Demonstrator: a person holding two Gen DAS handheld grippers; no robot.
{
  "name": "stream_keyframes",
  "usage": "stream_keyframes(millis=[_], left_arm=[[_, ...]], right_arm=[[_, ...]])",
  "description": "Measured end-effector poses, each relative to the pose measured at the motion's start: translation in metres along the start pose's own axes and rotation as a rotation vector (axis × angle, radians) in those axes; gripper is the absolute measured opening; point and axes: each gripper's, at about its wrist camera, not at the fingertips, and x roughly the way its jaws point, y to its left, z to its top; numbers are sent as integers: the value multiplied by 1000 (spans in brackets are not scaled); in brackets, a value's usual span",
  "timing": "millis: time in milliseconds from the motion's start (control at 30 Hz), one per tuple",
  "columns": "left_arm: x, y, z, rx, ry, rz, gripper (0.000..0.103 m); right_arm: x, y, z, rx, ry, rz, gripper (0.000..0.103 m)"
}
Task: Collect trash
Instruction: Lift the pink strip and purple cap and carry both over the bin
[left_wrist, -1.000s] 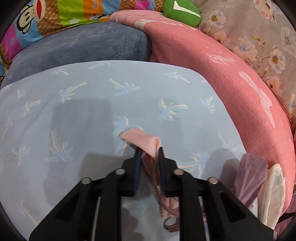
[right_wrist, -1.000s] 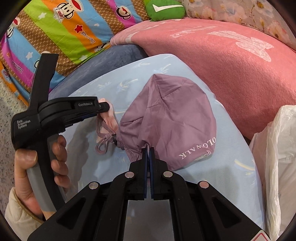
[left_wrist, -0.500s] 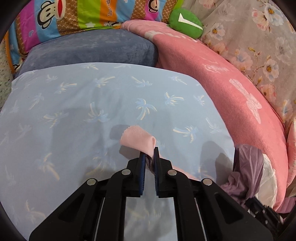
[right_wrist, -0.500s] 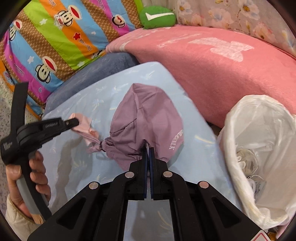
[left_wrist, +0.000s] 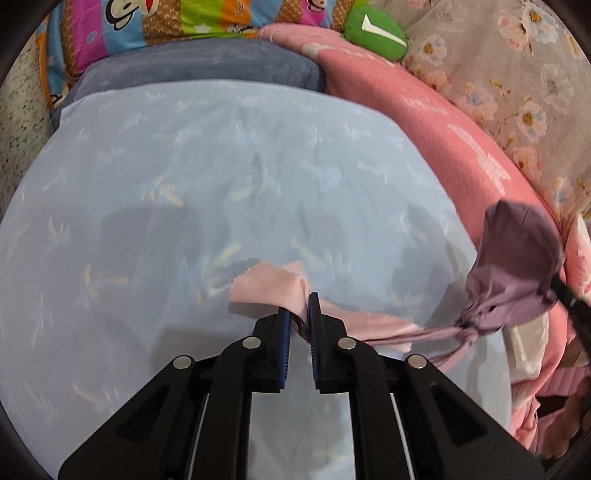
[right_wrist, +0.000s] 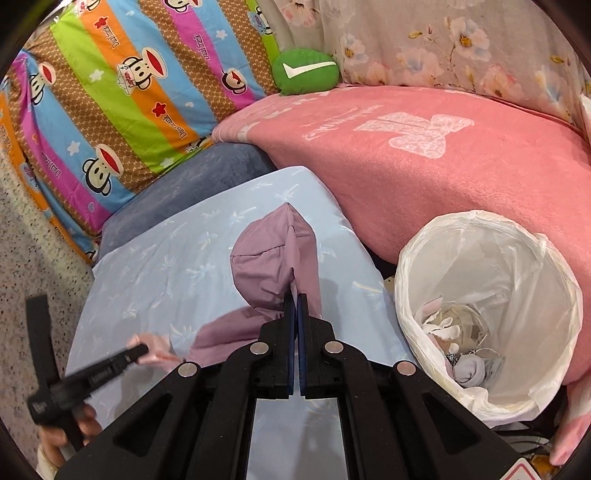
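Note:
A purple drawstring bag (right_wrist: 266, 266) hangs from my right gripper (right_wrist: 296, 299), which is shut on its gathered fabric above the light blue sheet (right_wrist: 166, 266). The bag's cord (left_wrist: 424, 336) runs left to my left gripper (left_wrist: 298, 314). Those pads pinch a pink cloth (left_wrist: 266, 291) together with the cord, and the jaws are opening slightly. In the right wrist view the left gripper (right_wrist: 142, 349) sits low at the left with the pink cloth (right_wrist: 155, 341) at its tip. In the left wrist view the purple bag (left_wrist: 517, 251) floats at the right edge.
A bin lined with a white plastic bag (right_wrist: 517, 266) stands right of the bed and holds several crumpled scraps. A pink blanket (right_wrist: 406, 155) lies behind it, with a green cushion (right_wrist: 306, 72) and a striped monkey-print quilt (right_wrist: 129, 92) further back. A hand (right_wrist: 85, 428) grips the left tool.
Both grippers have travelled right across the sheet with the bag and cloth. The bag has risen and now hangs narrower, the cord is pulled taut, and the bin shows in full.

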Motion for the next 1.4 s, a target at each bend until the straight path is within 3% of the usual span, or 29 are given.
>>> stream_keyframes(millis=[100, 333, 433, 533, 600, 633, 733, 1000, 1400], left_arm=[[0, 2, -14, 5, 19, 35, 12], [-4, 6, -28, -9, 22, 33, 49], [3, 3, -26, -6, 26, 37, 53], [8, -2, -27, 2, 14, 59, 51], [10, -5, -27, 9, 19, 55, 32], [11, -6, -26, 10, 30, 42, 16], [6, -14, -24, 16, 31, 21, 7], [-24, -54, -12, 85, -29, -20, 4], [-46, -129, 6, 207, -86, -106, 4]], right_arm=[[-15, 1, 0, 0, -33, -14, 1], [-39, 1, 1, -4, -67, -24, 1], [-41, 4, -2, -11, -63, -20, 1], [-42, 7, -3, -22, -60, -17, 1], [-45, 8, -4, -29, -60, -16, 1], [-46, 9, -4, -32, -60, -13, 1], [-50, 11, -6, -42, -58, -7, 1], [-64, 10, -6, -48, -68, 13, 1], [-104, -20, 12, -10, -155, -11, 1]])
